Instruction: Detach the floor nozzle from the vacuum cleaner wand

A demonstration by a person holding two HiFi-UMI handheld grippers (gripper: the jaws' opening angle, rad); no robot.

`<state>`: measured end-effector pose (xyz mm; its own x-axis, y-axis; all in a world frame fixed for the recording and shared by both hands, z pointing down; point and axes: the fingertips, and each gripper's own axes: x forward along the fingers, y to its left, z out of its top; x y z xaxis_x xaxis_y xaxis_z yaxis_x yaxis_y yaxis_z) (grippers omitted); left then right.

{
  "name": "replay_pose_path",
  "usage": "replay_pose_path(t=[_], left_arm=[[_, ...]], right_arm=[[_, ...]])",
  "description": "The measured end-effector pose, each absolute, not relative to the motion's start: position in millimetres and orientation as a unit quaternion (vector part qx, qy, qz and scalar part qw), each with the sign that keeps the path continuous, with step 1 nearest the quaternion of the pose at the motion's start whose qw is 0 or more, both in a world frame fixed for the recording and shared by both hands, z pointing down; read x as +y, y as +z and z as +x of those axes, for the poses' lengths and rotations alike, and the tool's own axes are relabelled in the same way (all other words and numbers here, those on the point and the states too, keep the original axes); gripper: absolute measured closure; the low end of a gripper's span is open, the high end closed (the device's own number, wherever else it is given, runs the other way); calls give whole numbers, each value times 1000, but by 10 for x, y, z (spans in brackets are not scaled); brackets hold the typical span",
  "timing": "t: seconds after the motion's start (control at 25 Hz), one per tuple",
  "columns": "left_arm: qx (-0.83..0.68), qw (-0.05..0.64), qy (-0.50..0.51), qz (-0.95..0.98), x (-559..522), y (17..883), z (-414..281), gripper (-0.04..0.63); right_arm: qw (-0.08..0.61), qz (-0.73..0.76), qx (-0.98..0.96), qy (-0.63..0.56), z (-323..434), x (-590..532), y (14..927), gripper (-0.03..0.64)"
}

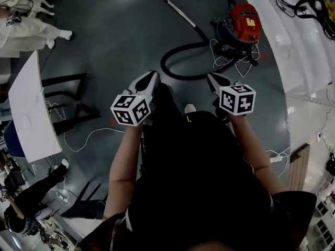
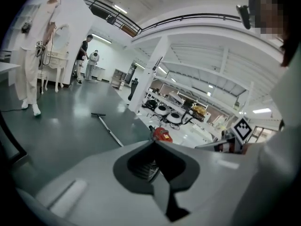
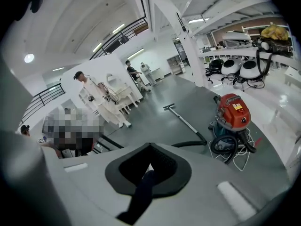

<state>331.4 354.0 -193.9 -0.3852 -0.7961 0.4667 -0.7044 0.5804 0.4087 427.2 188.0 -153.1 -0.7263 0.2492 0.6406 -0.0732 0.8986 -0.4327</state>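
Head view: both forearms reach forward, the left gripper [image 1: 151, 76] and right gripper [image 1: 213, 79] tilted down toward the red vacuum cleaner [image 1: 243, 21], well apart from it.

Left gripper view: jaws together, empty. The floor nozzle [image 2: 98, 114] lies on the floor left of the vacuum cleaner.

Right gripper view: jaws together, empty. The wand [image 3: 186, 121] joins the nozzle, left of the vacuum cleaner.

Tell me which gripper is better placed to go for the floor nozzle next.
Left, narrowly. Both are shut and far off, but the wand slants away leftward, putting the floor nozzle nearer the left gripper; the right gripper sits nearer the red vacuum cleaner.
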Motion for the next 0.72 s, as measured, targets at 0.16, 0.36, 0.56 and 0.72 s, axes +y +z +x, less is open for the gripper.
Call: replay_pose_path(t=[0.16, 0.36, 0.56, 0.72], left_arm=[[-810, 336, -75, 475, 3505, -1822, 3058, 584], [-791, 354, -56, 497, 3555, -1744, 2510, 585], [-771, 367, -36, 519, 3670, -1742, 1870, 584], [-756, 375, -20, 536, 3771, -1710, 1429, 584]], right_arm=[[375, -16, -900, 223, 4076, 1849, -1442, 621], [380, 30, -893, 238, 3653, 1845, -1382, 621], [384, 66, -884, 258, 3164, 2015, -1357, 621], [385, 88, -880, 265, 2748, 2129, -1313, 621]])
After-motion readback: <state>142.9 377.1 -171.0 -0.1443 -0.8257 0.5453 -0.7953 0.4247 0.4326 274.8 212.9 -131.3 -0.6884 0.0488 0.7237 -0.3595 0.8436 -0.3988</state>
